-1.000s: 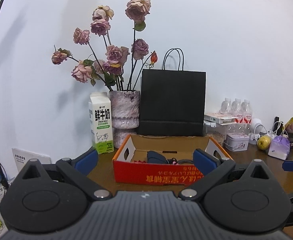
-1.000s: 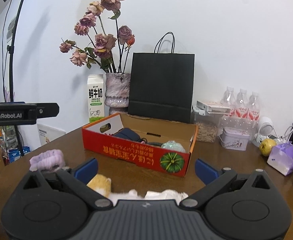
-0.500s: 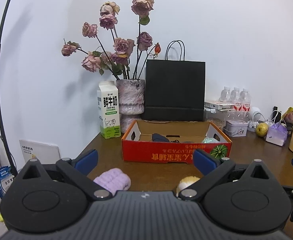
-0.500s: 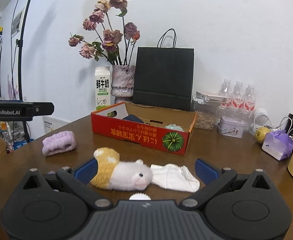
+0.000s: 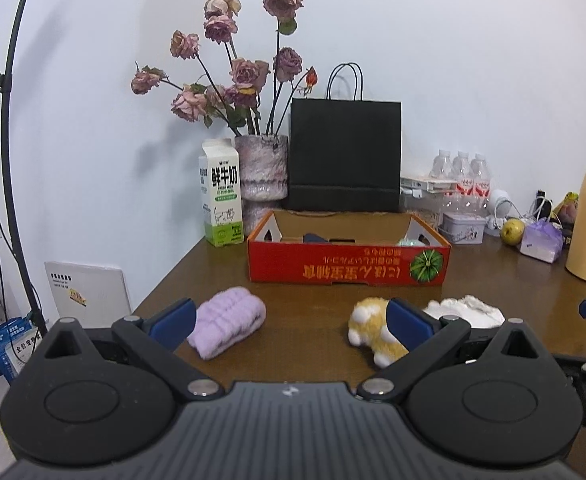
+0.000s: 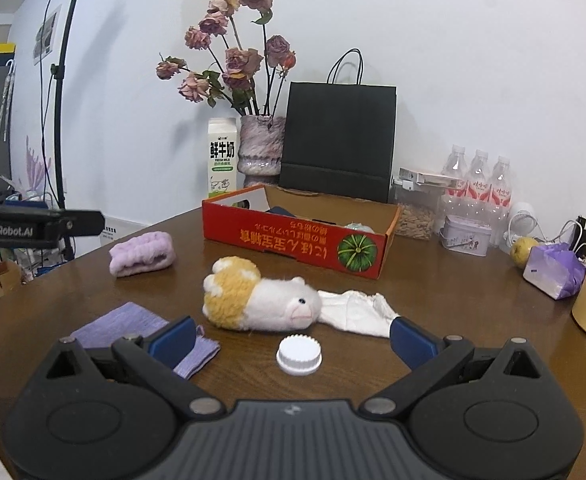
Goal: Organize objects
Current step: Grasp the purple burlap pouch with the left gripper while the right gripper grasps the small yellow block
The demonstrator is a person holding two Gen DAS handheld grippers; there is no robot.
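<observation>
Showing only in right view, white cap [image 6: 299, 356], folded purple cloth [image 6: 133, 326], both hand-held grippers released, empty

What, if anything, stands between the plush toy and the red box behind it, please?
Nothing visible. Bare table separates the plush toy from the red box, whose top is open. The white cap lies nearer the right gripper, on the toy's other side.

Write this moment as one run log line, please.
left gripper: open, empty | right gripper: open, empty | plush toy, white cap, white cloth: on table | red box: behind
</observation>
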